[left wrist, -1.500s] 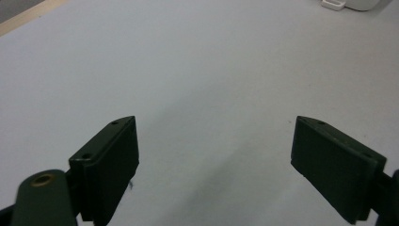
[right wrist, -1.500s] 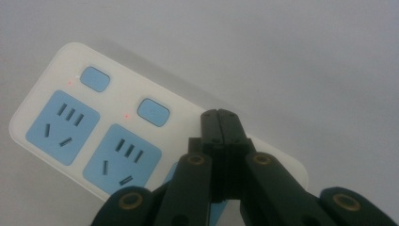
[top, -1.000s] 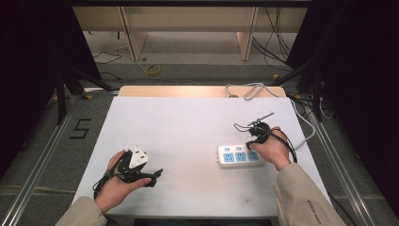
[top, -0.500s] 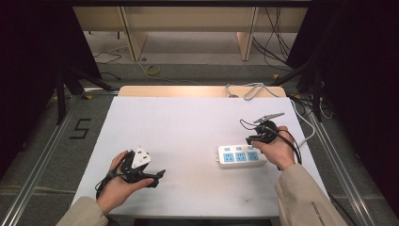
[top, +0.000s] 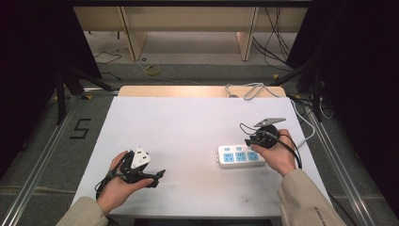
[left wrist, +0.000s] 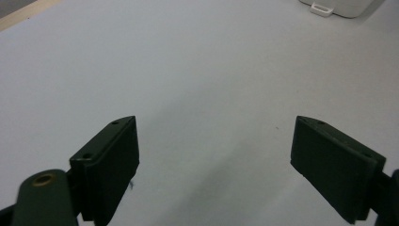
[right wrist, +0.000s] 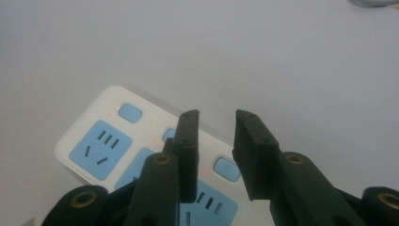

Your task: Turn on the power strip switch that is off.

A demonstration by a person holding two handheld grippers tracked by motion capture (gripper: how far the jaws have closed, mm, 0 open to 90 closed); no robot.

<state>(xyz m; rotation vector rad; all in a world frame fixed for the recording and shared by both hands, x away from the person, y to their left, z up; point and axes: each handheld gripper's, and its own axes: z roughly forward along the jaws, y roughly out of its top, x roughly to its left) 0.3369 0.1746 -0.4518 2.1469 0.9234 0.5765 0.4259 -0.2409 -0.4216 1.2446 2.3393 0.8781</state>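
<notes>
The right tool hangs just above the power strip, its two black jaws parted by a narrow gap with nothing between them; they have just been opening, and the pads press on nothing. In the right gripper view the jaw tips stand over the strip's row of blue buttons, near the button that shows in the gap, while another button and a blue socket face lie clear to the left. Small red lights glow beside the buttons.

From the high view the right tool sits over the far right end of the white power strip, held by the right hand, with its cable looping round the wrist. The strip lies flat on the right half of the white bench.

The left tool is released, its jaws standing wide apart over bare bench surface and holding nothing. In the high view the left tool rests low at the near left of the bench in the left hand, well apart from the strip, whose corner shows at the top edge of the left gripper view.
</notes>
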